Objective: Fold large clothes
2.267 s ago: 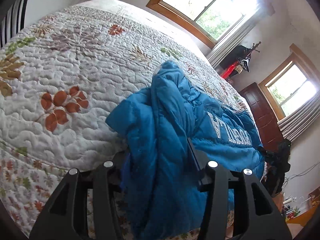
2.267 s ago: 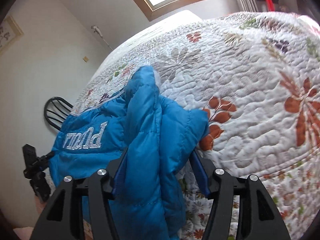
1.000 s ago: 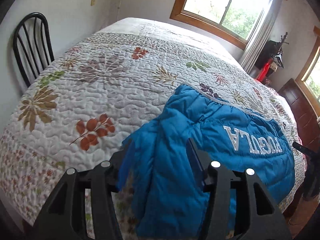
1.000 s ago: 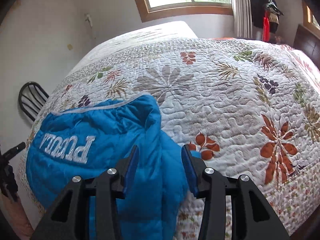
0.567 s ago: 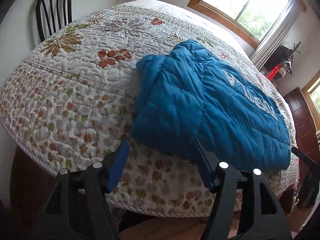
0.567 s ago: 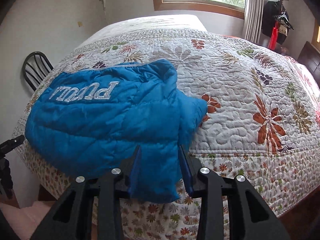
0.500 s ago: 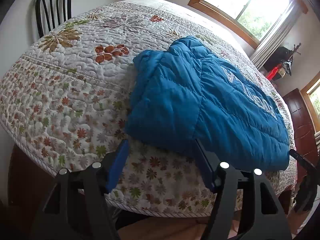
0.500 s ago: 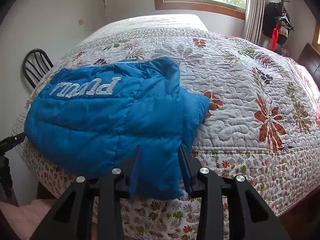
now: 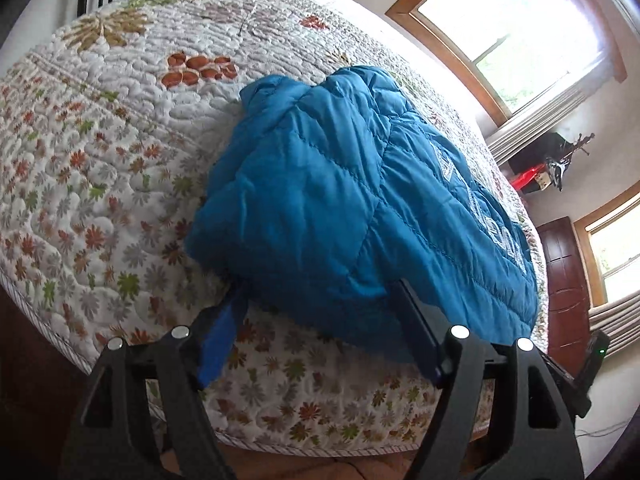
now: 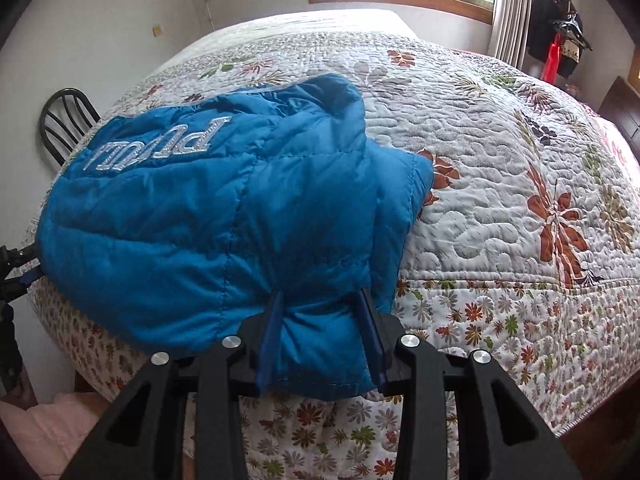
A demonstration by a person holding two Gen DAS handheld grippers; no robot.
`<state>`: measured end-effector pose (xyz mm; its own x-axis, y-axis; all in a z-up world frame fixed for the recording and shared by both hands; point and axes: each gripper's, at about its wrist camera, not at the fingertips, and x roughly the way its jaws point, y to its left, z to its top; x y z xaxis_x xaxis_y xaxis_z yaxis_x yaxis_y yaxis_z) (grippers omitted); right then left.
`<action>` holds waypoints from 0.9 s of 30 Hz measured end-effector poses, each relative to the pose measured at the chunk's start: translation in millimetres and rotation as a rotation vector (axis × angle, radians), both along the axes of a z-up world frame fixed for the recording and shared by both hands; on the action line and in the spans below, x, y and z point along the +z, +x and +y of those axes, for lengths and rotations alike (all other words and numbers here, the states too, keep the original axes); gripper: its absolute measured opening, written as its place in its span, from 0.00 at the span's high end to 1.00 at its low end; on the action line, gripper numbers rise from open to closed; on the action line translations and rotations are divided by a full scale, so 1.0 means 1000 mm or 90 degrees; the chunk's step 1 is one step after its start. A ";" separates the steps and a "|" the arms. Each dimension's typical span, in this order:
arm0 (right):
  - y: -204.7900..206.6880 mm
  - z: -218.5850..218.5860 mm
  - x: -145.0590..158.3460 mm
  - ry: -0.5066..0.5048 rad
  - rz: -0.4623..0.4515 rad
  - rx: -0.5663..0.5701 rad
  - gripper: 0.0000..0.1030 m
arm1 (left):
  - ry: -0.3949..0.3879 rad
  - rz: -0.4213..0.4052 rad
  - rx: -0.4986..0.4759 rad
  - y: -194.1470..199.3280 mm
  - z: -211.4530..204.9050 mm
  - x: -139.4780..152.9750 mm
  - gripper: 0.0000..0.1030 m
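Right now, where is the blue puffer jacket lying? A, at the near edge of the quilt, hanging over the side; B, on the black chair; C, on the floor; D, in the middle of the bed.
A: the blue puffer jacket lies on the floral quilt at its near edge, with its lower part draped over the side where the right gripper pinches it.

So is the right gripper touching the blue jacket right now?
Touching. The right wrist view shows the right gripper with its fingers pressed into the blue jacket's bunched hem.
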<state>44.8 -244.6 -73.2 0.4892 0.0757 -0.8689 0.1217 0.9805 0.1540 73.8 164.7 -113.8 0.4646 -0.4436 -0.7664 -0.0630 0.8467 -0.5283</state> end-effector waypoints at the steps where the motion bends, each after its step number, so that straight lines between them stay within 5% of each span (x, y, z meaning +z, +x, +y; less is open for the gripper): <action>1: 0.000 0.000 0.000 -0.001 0.000 0.001 0.63 | -0.018 0.012 0.008 -0.001 0.002 -0.003 0.29; 6: 0.001 0.000 -0.001 -0.002 0.000 0.003 0.63 | -0.091 0.015 0.051 0.001 0.012 -0.017 0.28; 13: 0.001 -0.003 -0.001 0.006 0.001 0.004 0.63 | -0.153 0.011 0.092 0.016 0.021 -0.025 0.52; 19: 0.002 -0.005 -0.001 0.015 0.006 0.007 0.63 | -0.125 -0.023 0.108 0.012 0.012 -0.024 0.68; 23: 0.005 -0.008 -0.004 0.025 0.010 0.011 0.61 | -0.085 -0.048 0.107 0.002 0.003 -0.028 0.71; 27: 0.010 -0.010 -0.011 0.033 0.017 0.015 0.58 | -0.097 -0.046 0.093 0.008 0.007 -0.034 0.71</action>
